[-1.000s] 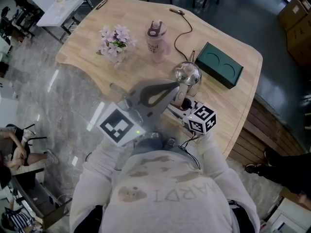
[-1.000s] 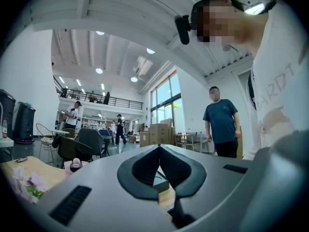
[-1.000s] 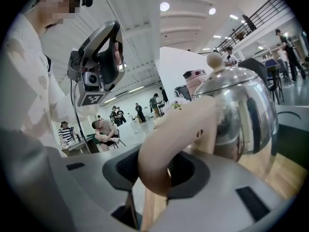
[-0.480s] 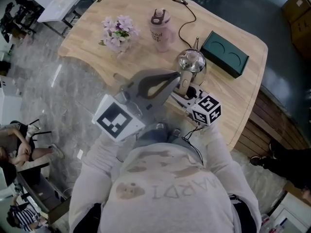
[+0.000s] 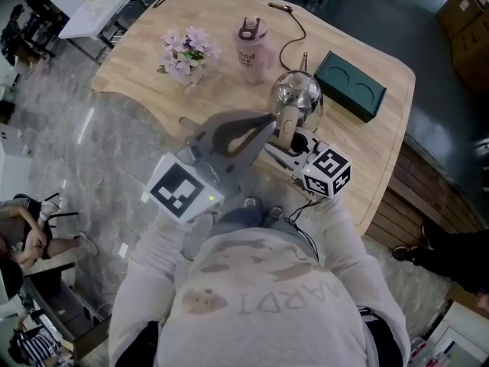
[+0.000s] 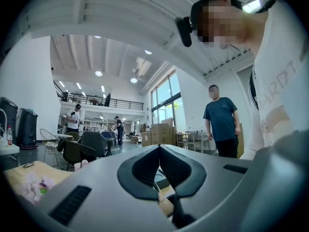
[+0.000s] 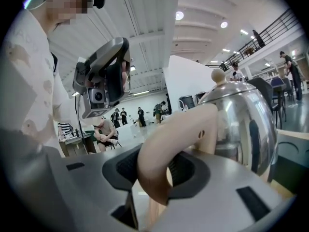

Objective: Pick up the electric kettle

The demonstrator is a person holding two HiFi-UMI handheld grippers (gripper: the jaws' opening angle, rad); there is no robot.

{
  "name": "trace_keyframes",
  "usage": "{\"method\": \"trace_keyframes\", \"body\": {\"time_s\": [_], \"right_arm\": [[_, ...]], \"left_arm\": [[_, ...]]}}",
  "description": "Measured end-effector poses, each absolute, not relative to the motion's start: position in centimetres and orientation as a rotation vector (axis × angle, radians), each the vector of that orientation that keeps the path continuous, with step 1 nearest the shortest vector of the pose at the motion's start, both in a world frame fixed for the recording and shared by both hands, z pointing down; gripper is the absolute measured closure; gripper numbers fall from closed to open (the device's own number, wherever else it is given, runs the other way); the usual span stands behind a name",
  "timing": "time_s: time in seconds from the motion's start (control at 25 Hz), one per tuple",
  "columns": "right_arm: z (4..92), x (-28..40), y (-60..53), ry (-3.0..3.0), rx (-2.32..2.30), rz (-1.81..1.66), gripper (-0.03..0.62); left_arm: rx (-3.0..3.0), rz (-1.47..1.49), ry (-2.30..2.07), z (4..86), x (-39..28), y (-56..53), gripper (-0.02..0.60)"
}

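Observation:
The electric kettle [image 5: 296,96] is shiny chrome with a beige handle [image 5: 286,125] and stands out over the wooden table [image 5: 221,90]. My right gripper [image 5: 292,138], with its marker cube behind it, is shut on that handle. In the right gripper view the beige handle [image 7: 169,144] curves down between the dark pads [image 7: 186,170], and the chrome kettle body [image 7: 241,120] rises just beyond. Whether the kettle's bottom is off the table I cannot tell. My left gripper [image 5: 269,121] hangs level beside the kettle, shut and empty; its jaws meet at the tips [image 6: 159,149].
A pink bottle [image 5: 251,50] and a bunch of pale flowers [image 5: 186,52] stand on the table left of the kettle. A dark green box [image 5: 349,94] lies right of it, and a cable [image 5: 289,40] runs from the far edge. People stand in the hall behind.
The right gripper has risen a little with the kettle held by its handle. The left gripper has drifted slightly sideways, still shut.

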State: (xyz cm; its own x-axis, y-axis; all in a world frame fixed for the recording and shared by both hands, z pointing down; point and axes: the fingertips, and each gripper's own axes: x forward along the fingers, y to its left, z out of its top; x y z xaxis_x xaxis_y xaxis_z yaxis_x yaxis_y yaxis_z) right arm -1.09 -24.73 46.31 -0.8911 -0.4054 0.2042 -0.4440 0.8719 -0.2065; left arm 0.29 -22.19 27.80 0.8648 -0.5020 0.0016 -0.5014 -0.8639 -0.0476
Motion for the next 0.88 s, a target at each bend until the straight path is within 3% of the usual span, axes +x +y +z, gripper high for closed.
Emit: {"method": "trace_keyframes", "body": {"time_s": [0.88], "right_arm": [[36.9, 1.4, -14.7, -2.999, 0.653, 0.289, 0.453]], "left_arm": [[-2.924, 0.056, 0.810, 27.0, 2.0, -15.5, 0.568]]}}
